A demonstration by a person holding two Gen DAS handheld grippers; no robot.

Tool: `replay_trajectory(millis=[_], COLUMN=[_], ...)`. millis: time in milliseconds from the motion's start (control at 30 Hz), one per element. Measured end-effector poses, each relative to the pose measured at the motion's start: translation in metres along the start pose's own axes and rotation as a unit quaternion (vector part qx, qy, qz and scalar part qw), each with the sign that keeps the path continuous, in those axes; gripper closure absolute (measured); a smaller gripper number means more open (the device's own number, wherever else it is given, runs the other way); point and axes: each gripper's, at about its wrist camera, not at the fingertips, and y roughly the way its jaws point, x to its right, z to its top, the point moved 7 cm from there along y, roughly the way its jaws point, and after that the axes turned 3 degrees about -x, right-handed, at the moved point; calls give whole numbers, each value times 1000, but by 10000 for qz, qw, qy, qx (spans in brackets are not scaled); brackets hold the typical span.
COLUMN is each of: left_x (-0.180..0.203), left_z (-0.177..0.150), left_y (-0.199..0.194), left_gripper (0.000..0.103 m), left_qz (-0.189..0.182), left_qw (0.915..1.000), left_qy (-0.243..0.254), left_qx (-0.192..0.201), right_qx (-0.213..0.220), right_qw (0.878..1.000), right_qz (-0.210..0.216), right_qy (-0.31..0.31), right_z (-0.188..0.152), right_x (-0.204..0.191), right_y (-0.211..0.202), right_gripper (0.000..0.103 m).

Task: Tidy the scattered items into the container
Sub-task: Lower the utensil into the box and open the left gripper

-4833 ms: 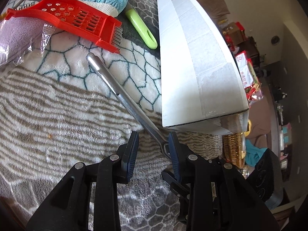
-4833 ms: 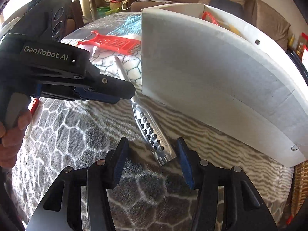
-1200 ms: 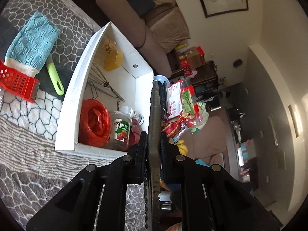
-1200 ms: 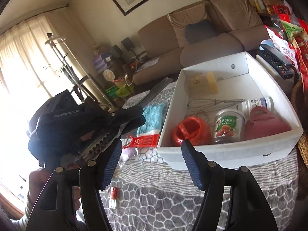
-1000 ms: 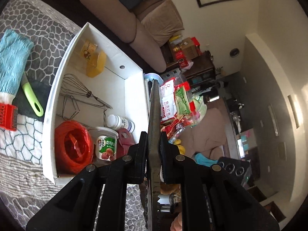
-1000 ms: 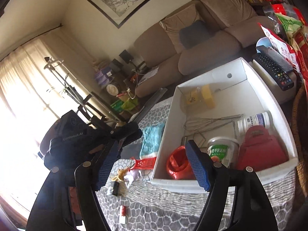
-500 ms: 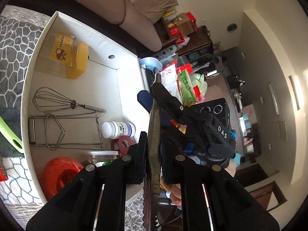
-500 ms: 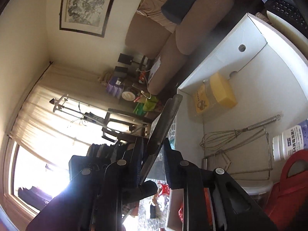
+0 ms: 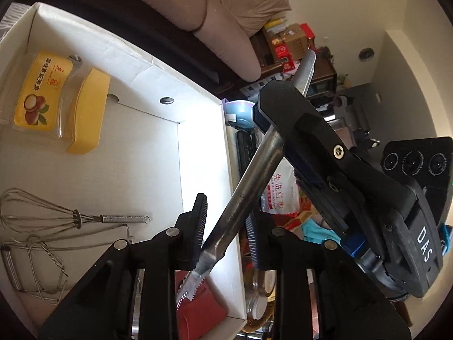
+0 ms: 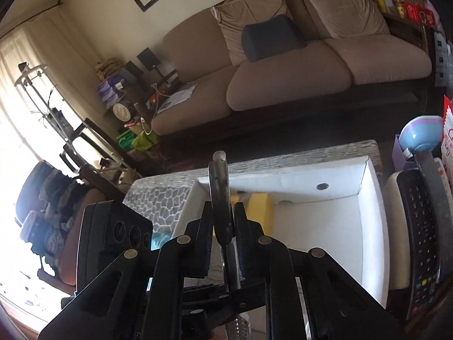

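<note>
Right claw (image 10: 223, 226) clamps metal tool (image 9: 249, 175) above box (image 9: 198, 107) edge (left claw (image 9: 226, 226) opening around it)

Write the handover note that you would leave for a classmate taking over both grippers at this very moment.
Right gripper: shut on the long steel serrated utensil, near its handle end.
Left gripper: jaws opening; the utensil's blade end lies between them.
The utensil hangs over the white cardboard box.
Already in the box: wire whisk, yellow-capped jar, red container.
Left: lower the utensil into the box and release it.
</note>
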Motion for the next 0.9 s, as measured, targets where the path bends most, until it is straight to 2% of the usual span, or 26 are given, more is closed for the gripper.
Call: replay_trajectory(millis=[67,100,133,167,200,367,633,833,900], left_x=[-4,-7,-12,-17,-23,-47,-69,-74,-74], left_z=[3,6,8,12,17,38,30,24,18], left_y=[-2,-2,-3,-6,-10,-31,-47,-67,-72], left_gripper=[51,51,53,64,69,69,69,69,69], left_qz=[196,352,630,973,1230,1853,1669,1598,1595], left_qw=[9997,9991,9974,9943,9910,9808,9853,9866,9867], left_qy=[123,213,326,441,527,584,321,266,287], left_qx=[16,-43,-91,-77,-61,141,161,187,154], right_qx=[85,145,208,253,269,86,-538,-1016,-1228], right_qw=[9998,9991,9975,9954,9936,9903,9756,9755,9744], right_qz=[40,133,243,297,285,110,-105,-273,-355], right_qy=[183,377,633,877,1058,1381,2128,1931,1851], right_z=[3,3,3,0,2,-19,-61,-79,-87], right_x=[11,19,28,37,47,73,101,90,84], right_y=[6,10,13,16,20,45,72,84,93], right_gripper=[89,89,89,89,89,89,87,80,74])
